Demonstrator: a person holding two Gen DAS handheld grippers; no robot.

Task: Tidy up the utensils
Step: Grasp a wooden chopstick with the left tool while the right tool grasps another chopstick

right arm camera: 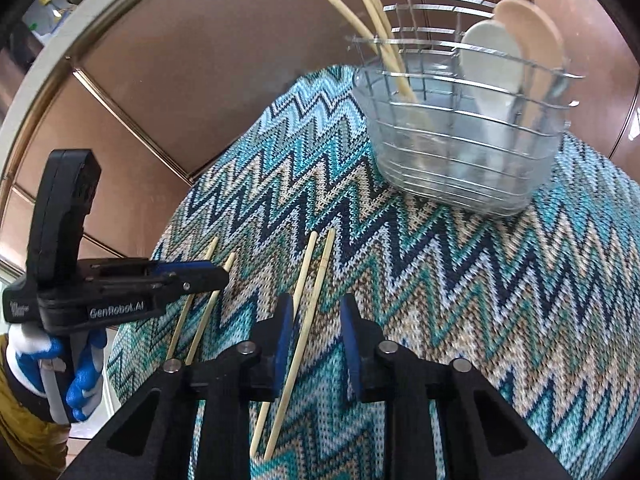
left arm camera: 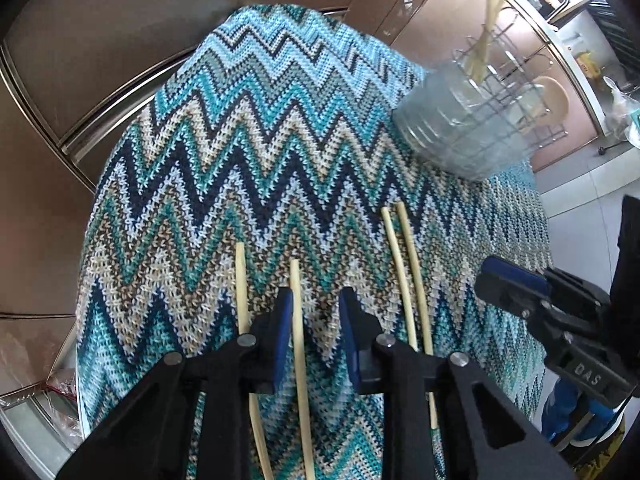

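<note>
Chopsticks [left arm camera: 298, 320] lie in two pairs on the zigzag-knit table [left arm camera: 256, 128]. Left claw [left arm camera: 316, 334] stands narrowly parted around one pale stick, its pads apart from it; right claw [right arm camera: 316, 334] likewise brackets a stick of the other pair [right arm camera: 310, 300]. Only the right view shows two spoons [right arm camera: 516, 40] in the wire caddy [right arm camera: 460, 152].

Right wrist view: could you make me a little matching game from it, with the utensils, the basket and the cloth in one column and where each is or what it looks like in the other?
Things:
1. white spoon
2. loose chopsticks
3. wire basket
4. tablecloth

Descriptions:
A. knitted zigzags in blue, teal and beige
B. lying flat on the cloth
C. standing upright inside the basket
D. shiny metal grid

Pairs: 1-C, 2-B, 3-D, 4-A
</note>
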